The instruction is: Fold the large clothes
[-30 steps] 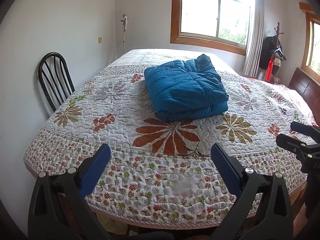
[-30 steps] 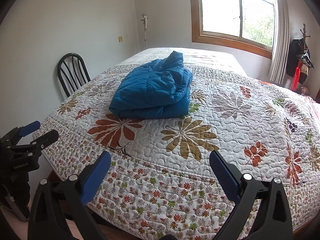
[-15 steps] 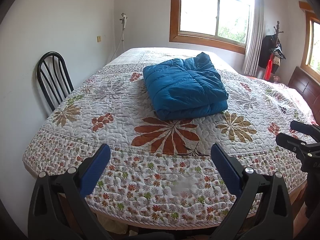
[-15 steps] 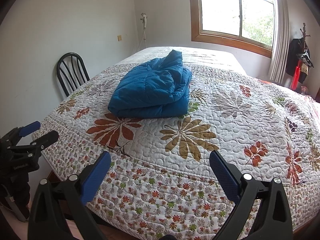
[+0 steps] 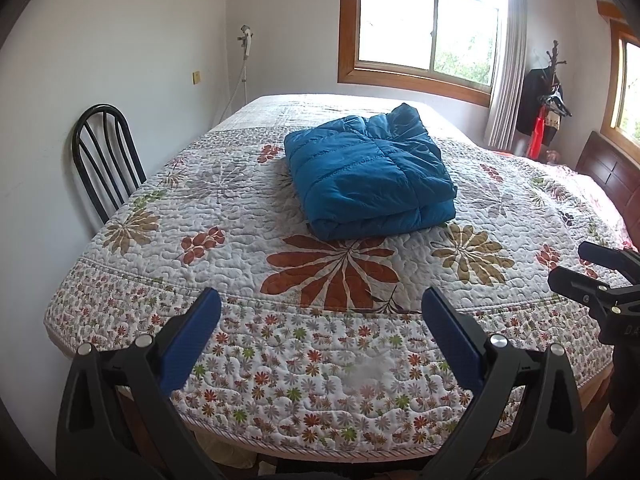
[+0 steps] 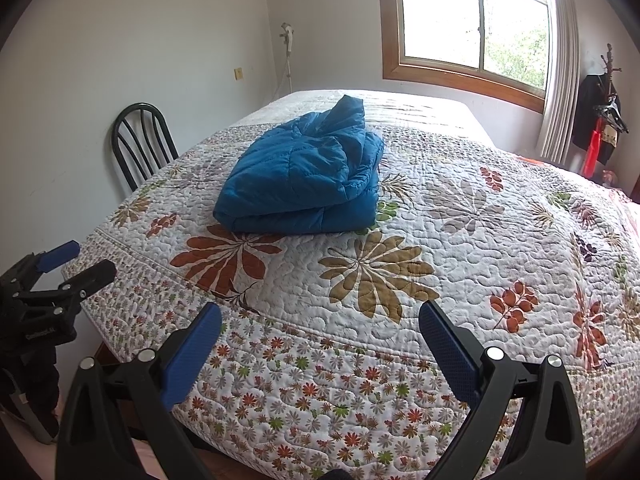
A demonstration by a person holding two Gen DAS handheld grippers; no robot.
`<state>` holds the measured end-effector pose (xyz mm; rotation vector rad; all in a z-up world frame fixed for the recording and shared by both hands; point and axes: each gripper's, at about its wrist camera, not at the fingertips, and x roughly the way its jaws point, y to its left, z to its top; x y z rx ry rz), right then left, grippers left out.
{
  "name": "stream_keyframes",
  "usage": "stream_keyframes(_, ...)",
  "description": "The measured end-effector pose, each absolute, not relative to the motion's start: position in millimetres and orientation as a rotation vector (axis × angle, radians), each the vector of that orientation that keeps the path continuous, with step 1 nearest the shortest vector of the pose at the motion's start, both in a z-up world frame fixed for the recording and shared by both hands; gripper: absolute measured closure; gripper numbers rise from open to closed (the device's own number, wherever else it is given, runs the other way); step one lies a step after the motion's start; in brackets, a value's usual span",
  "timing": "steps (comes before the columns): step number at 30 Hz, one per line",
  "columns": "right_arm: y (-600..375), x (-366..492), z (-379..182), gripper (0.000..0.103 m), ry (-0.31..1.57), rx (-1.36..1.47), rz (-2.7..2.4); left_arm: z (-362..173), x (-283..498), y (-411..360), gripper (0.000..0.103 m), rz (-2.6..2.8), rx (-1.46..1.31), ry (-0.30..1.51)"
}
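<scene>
Blue puffer jacket (image 5: 370,174) lies folded into a thick stack on the bed's floral quilt (image 5: 240,216), roughly mid-bed, hood end bunched up on the far side toward the window (image 5: 424,20). Near folded edge sits just above the big red-brown flower print (image 5: 336,270).

Left claw (image 5: 320,312) hangs at the bed's near edge, jaws spread wide, nothing between them, blue pads (image 5: 192,336) facing inward. Well short of the jacket, not touching the quilt as far as visible.

Right claw (image 6: 318,328) same: jaws wide apart, empty, held over the near edge of the bed, jacket off to its upper left (image 6: 304,180). Each claw shows in the other's view at the frame edge, also with jaws parted.

Black metal chair (image 5: 106,160) stands against the left wall beside the bed. Curtain (image 5: 506,72) hangs right of the window. Coat rack (image 5: 546,96) with dark and red items in the far right corner. Dark wooden headboard (image 5: 612,176) at the right edge.
</scene>
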<state>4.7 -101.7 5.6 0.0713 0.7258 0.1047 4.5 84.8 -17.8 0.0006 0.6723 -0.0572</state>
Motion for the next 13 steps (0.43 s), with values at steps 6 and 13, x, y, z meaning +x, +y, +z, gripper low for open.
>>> stream_keyframes(6, -101.8, 5.5, 4.4, 0.004, 0.727, 0.074, 0.103, -18.5, 6.9, 86.4, 0.003, -0.057, -0.006, 0.681)
stream_keyframes(13, -102.7, 6.4, 3.9, 0.004, 0.729, 0.073, 0.105, -18.8, 9.3, 88.1, 0.003, -0.057, -0.006, 0.685)
